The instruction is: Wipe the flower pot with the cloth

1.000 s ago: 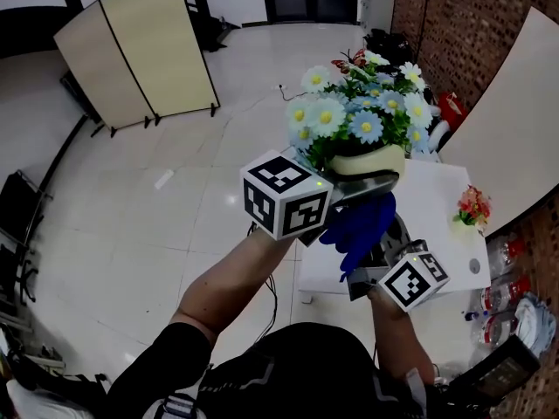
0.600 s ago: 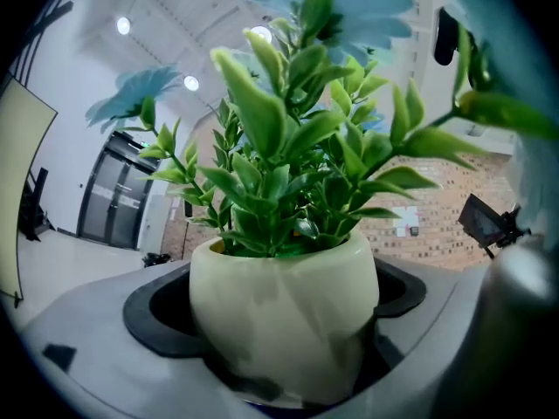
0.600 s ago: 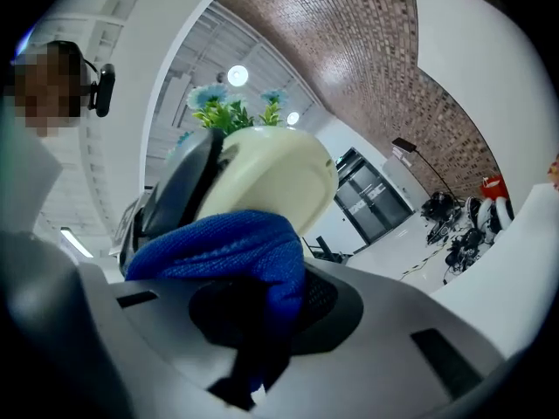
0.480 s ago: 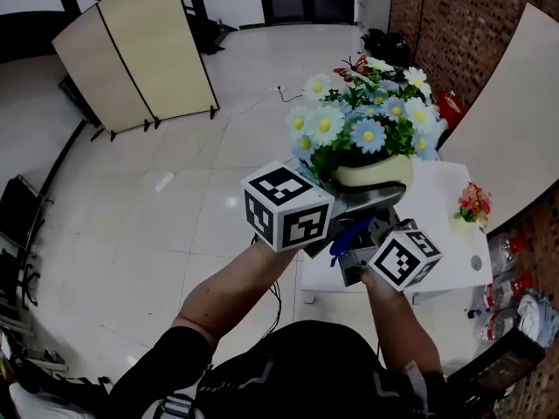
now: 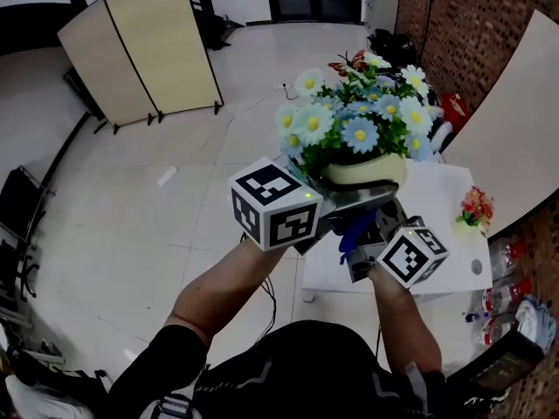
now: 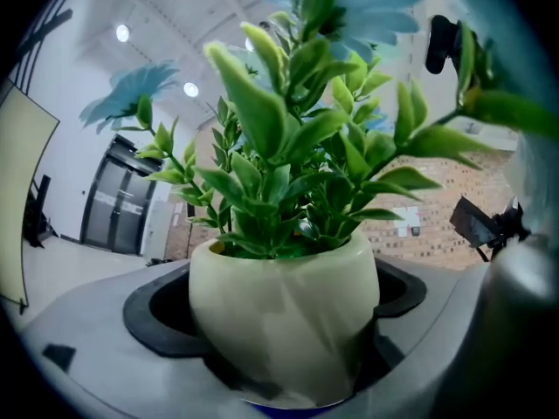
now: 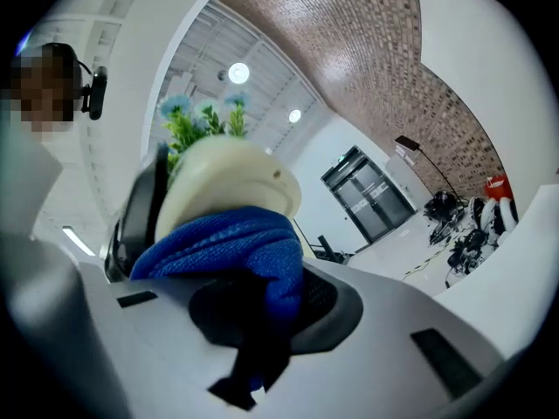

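While it is lifted clear of the white table, the flower pot sits clamped in the left gripper, with the right gripper just below. Left gripper view: both jaws press the pot's cream sides. Right gripper view: the jaws pinch the blue cloth, which touches the pot's underside.
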Demonstrator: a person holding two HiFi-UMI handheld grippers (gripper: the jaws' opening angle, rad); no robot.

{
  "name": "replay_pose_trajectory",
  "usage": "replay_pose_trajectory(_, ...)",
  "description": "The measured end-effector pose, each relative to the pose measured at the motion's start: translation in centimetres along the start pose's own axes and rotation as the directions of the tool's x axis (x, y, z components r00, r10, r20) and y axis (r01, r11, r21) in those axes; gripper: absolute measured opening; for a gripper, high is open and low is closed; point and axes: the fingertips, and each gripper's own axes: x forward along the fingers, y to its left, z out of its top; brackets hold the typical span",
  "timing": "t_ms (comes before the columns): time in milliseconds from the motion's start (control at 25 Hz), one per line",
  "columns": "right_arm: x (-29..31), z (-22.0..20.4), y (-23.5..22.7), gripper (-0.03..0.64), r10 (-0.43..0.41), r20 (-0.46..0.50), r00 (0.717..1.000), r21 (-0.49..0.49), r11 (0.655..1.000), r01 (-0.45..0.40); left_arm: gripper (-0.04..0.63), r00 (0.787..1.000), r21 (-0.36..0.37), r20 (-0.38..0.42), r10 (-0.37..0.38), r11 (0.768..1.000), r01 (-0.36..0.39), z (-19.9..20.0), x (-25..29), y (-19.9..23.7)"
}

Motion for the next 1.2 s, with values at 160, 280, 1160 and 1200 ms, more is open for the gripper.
replay_pose_trajectory(160,-4.3,3.3,-2.8,0.049,-0.048,0.05,0.998,-0.044,0.998,0.05,0.566,0.999,0.012,-0.011,0.053,0.999,-0.053,-0.6,0.1,1.0)
replay_pose_trajectory(280,-7.3,6.9,-4.0,0.049,-0.087,0.077,0.993,-0.134,0.986,0.096,0.566,0.997,0.03,-0.028,0.075,0.997,-0.075,-0.7,-0.2,1.4)
replay_pose_trajectory(1160,-8.6,10.7,-2.4,0.049,-0.163,0.066,0.984,-0.421,0.89,0.175,0.566,0.995,0.113,-0.101,0.01,0.994,0.001,-4.9,-4.3,2.5)
replay_pose_trajectory(1200,-8.5,9.2,-1.9,0.049,-0.17,0.061,0.984,-0.426,0.887,0.18,0.566,0.994,0.127,-0.114,0.004,0.992,0.011,-6.7,-5.6,2.7)
